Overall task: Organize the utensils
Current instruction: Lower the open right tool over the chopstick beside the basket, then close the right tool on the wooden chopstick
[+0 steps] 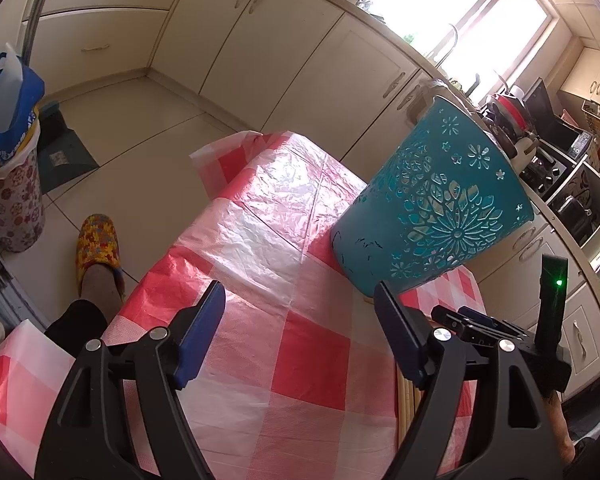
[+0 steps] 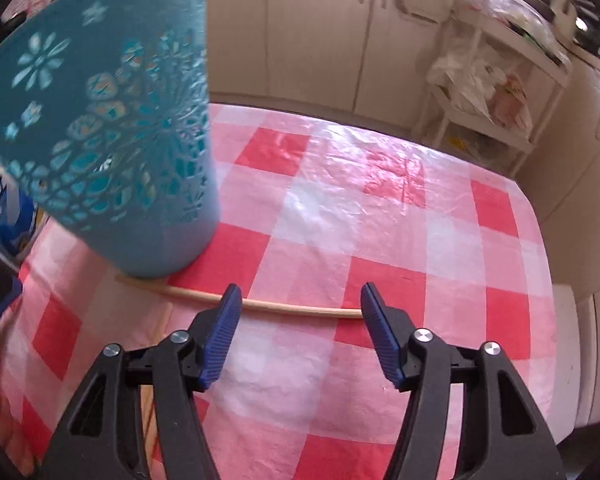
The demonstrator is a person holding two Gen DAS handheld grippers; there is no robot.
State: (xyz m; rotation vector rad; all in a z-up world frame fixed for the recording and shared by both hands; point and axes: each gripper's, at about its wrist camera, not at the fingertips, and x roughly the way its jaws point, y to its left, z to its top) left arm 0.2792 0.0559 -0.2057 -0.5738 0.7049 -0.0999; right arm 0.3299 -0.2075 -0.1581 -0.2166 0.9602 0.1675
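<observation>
Both claws are hanging spread and empty over the checked bench (image 2: 380, 216): the left claw (image 1: 300, 332), the right claw (image 2: 300, 320). A wooden stick (image 2: 292, 307) is lying just beyond the right claw, its left end under the teal cut-out holder (image 2: 112, 140).

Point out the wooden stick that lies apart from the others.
The single stick lying crosswise beyond the fingers of the right gripper, one end at the teal basket; the others lie bundled together.

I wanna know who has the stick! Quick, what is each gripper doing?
Left gripper: open, holding nothing.
Right gripper: open, holding nothing; the wooden stick lies on the tablecloth just past its fingers.
</observation>
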